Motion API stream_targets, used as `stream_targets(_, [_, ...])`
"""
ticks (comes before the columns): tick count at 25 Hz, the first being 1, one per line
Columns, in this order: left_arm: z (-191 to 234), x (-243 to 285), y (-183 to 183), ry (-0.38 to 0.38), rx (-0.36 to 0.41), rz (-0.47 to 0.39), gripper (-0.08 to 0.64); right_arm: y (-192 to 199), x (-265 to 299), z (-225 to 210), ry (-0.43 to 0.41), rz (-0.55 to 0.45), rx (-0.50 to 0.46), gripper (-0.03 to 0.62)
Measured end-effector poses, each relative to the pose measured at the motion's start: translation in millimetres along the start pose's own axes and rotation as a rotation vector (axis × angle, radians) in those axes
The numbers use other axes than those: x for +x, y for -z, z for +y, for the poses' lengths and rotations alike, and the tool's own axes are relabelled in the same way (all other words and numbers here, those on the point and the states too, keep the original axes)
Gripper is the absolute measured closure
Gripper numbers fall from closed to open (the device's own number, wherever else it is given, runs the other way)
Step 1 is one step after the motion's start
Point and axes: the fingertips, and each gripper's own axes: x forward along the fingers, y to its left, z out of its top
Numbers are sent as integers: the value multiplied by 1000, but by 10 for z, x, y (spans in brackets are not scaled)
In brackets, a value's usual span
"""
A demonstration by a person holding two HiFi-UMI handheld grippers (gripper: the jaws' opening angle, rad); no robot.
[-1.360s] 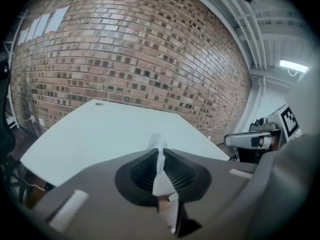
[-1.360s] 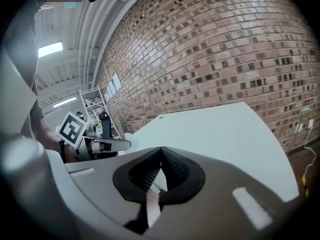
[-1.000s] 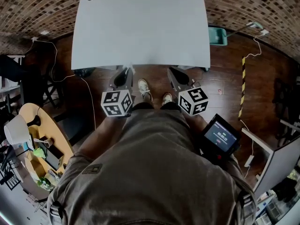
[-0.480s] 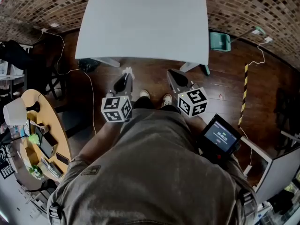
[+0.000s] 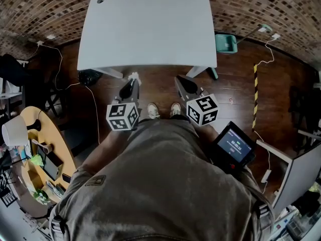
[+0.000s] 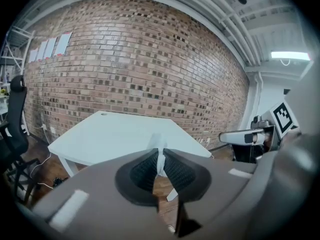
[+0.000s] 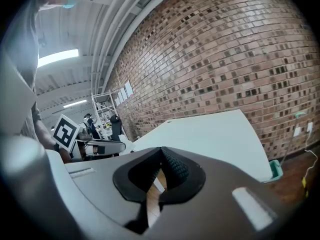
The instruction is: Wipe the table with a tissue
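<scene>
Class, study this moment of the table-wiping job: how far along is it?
Done: the tissue is pinched in the left gripper. In hand: that gripper and the right gripper, shut on nothing, are held short of the table, over the floor. Left: bringing the tissue onto the tabletop and wiping. The pictures show no sign of wiping.

White tissue (image 6: 157,143) in the grey left tool (image 6: 160,158); white counter (image 5: 150,29) ahead, mottled brown brick wall (image 6: 150,59) beyond it.

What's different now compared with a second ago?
The person stepped back a little, so the table lies farther from both hand-held grippers. Unchanged: the left hand-held gripper still pinches the tissue, and the right hand-held gripper stays shut and empty.
</scene>
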Motion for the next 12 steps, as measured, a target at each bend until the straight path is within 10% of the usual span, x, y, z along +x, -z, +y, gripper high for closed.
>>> stream_targets(12, [-161,74,-62,67,16,-6,528,-68,-26,6,31,-12,-19,580])
